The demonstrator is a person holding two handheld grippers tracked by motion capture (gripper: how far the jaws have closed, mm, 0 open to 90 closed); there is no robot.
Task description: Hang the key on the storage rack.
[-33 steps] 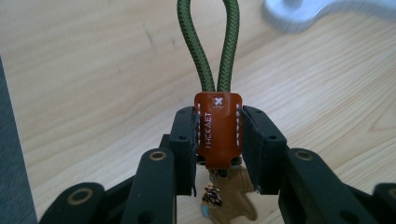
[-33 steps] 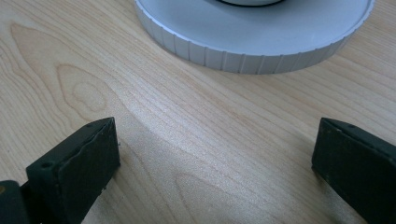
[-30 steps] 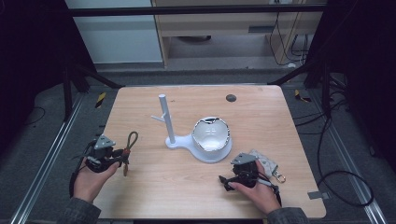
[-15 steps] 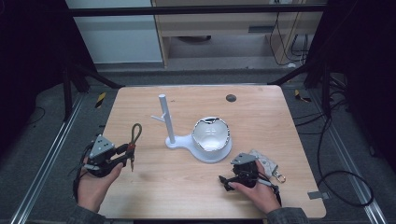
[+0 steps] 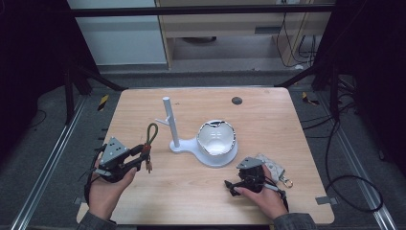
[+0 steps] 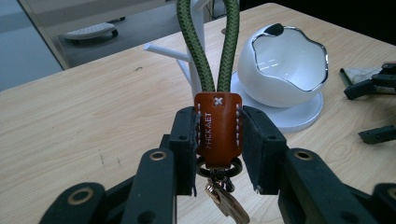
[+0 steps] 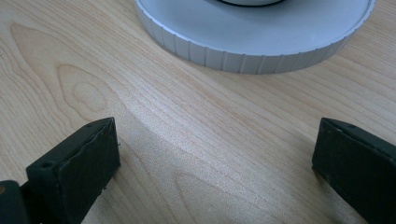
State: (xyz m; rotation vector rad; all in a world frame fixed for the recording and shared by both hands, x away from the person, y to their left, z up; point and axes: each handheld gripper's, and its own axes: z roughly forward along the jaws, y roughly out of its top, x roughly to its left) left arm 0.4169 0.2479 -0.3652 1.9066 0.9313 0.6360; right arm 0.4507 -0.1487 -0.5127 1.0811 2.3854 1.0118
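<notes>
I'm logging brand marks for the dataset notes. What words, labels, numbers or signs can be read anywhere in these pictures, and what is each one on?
"HCKAET": stamped running lengthwise on the brown leather tab of the green cord loop, which the left gripper clamps between its jaws.
A small white stitched cross, a mark and not a letter, sits near the top of that tab.
Nothing readable on the white bowl, the white stand or the table.

Left gripper (image 6: pixel 217 140) is clamping the brown leather tab (image 6: pixel 218 129) of a keychain, jaws pressing on both sides. Green cord loop (image 6: pixel 208 44) is rising straight up from the tab; a metal ring and clasp (image 6: pixel 223 192) are hanging below. White stand (image 6: pixel 187 51) and white bowl (image 6: pixel 280 63) are sitting behind on the wooden table (image 6: pixel 84 116). Other gripper (image 6: pixel 373 105) is showing at the right edge.
</notes>
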